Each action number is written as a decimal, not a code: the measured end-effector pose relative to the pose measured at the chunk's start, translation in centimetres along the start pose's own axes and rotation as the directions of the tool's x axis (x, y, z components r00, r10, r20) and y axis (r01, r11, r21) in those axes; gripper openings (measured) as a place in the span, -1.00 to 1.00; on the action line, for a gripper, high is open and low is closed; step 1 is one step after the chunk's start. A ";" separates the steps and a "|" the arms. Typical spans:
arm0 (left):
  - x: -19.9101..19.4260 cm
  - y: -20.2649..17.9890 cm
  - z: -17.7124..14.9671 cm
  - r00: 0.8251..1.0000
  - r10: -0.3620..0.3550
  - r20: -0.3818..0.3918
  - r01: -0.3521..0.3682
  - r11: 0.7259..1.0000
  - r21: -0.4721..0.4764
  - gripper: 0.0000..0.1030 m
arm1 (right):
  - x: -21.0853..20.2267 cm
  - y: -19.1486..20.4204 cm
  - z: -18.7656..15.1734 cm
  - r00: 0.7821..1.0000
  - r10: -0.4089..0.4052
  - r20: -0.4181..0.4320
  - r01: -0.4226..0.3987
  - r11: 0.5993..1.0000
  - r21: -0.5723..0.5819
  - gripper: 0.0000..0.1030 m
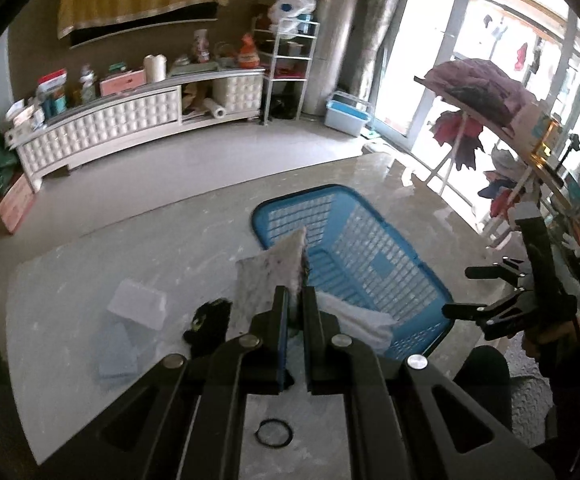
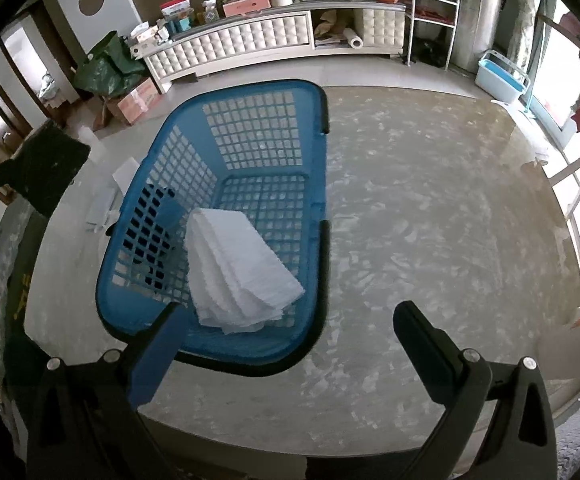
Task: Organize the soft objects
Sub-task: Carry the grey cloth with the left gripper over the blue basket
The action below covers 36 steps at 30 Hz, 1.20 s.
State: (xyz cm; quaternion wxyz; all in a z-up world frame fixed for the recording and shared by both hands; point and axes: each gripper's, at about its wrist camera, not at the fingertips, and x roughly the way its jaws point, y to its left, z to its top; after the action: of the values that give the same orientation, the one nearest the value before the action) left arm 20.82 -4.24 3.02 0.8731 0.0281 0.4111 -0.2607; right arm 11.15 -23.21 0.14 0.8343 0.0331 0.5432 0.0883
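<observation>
My left gripper (image 1: 295,292) is shut on a pale grey fuzzy cloth (image 1: 268,272), which it holds up above the near left rim of the blue plastic basket (image 1: 370,248). A folded white cloth (image 1: 354,320) lies inside the basket at its near end. A black soft toy (image 1: 210,324) and a folded blue cloth (image 1: 116,352) lie on the marbled table (image 1: 90,264), left of the basket. My right gripper (image 2: 290,308) stands open and holds nothing, just above the near rim of the basket (image 2: 314,92), close to the white cloth (image 2: 238,272). It also shows as the right gripper (image 1: 470,292) in the left wrist view.
A clear plastic box (image 1: 138,304) sits on the table beside the blue cloth, and a black ring (image 1: 274,433) lies near the front edge. Beyond the table are a white low cabinet (image 1: 130,120), a metal shelf (image 1: 290,64) and a clothes rack (image 1: 482,92) by the window.
</observation>
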 end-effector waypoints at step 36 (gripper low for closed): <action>15.6 -7.2 4.9 0.980 0.020 -0.200 0.039 0.956 0.290 -0.89 | 2.9 -3.4 1.7 1.000 -0.013 -0.016 0.013 0.998 0.054 0.99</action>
State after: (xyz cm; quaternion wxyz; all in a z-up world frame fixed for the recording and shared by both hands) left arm 29.09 -18.47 -4.00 0.8120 0.1811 0.4542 -0.3186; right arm 14.23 -25.93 -2.30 0.8293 0.0513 0.5521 0.0686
